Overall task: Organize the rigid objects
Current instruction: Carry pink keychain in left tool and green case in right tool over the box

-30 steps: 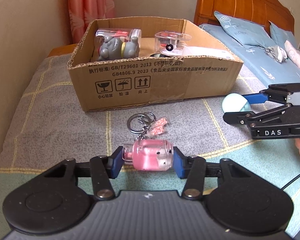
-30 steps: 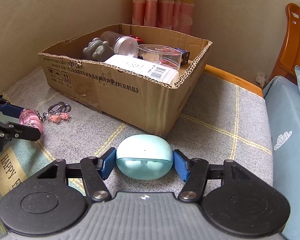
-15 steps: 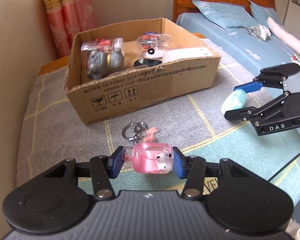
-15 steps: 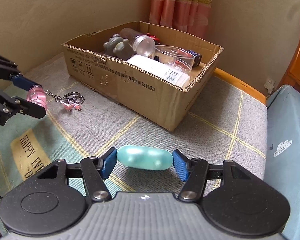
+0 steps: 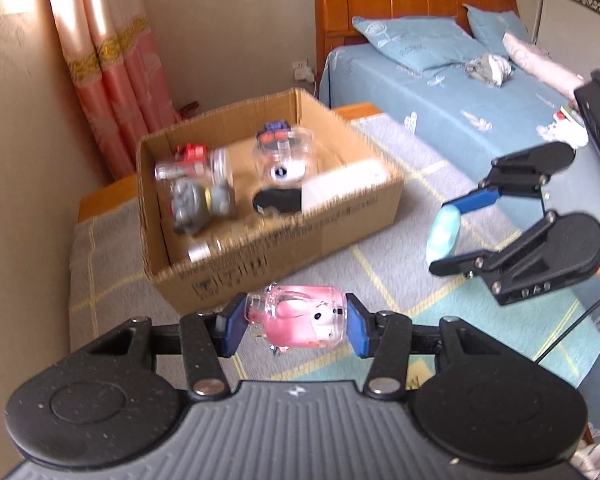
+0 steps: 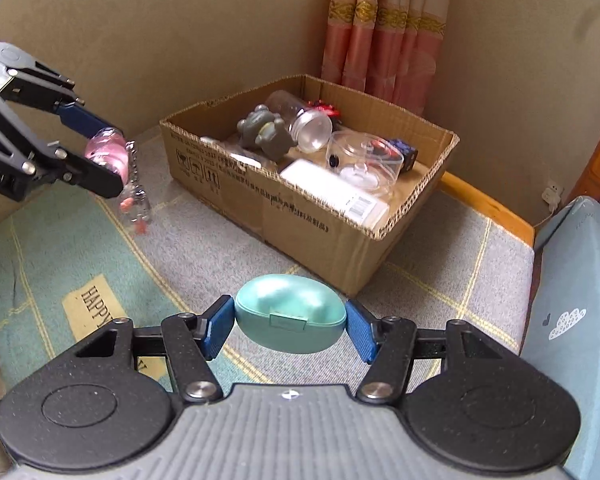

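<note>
Grey checked blanket (image 6: 440, 248) under a cardboard box (image 6: 340, 236), pink curtain (image 6: 384, 36) far behind, blue bed (image 5: 452, 92) at right, left claw (image 5: 296, 322) holding a pink charm (image 5: 300, 316), right claw (image 6: 290, 326) holding a teal case (image 6: 290, 316)

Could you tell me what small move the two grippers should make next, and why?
Probably carry both forward over the cardboard box. The left gripper holds the pink keychain bottle in the air, its chain dangling; the right gripper grips the teal case. Both are short of the box's open top.
</note>
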A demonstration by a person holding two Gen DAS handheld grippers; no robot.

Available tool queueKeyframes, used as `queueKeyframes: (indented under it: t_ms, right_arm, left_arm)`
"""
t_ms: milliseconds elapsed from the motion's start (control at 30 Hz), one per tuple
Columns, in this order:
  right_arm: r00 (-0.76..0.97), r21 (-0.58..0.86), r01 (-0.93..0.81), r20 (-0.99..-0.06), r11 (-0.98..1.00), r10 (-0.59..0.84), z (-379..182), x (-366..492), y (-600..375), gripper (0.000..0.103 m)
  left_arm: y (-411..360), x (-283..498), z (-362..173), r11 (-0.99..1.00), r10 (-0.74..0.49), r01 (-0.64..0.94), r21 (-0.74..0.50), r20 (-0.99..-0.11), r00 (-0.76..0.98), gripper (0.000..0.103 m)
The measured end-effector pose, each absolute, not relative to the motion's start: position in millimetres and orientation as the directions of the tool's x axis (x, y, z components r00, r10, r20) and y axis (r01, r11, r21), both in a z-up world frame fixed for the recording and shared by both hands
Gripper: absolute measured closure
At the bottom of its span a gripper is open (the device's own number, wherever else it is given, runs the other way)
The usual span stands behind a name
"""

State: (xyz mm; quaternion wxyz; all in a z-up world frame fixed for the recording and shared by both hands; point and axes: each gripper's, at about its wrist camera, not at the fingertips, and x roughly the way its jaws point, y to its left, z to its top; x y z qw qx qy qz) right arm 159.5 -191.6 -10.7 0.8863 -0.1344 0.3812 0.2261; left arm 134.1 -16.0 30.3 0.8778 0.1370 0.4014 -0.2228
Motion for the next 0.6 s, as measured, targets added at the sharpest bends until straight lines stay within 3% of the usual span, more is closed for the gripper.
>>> queueKeyframes:
  t_ms: [333, 600]
  right_arm:
    - [0.686, -0.097, -0.474, -0.663, 0.875, 0.299, 32, 180, -191, 0.038]
    - [0.717, -0.103, -0.449, -0.634, 0.887, 0.289, 48, 199, -184, 0.038]
  left_arm:
    - [-14, 186, 68, 0.885, -0.241, 0.447, 0.131, -0.693, 0.68, 0.054]
    - [-10, 229, 38, 0.919, -0.163, 0.37, 0.137, -0.723, 0.672, 0.053]
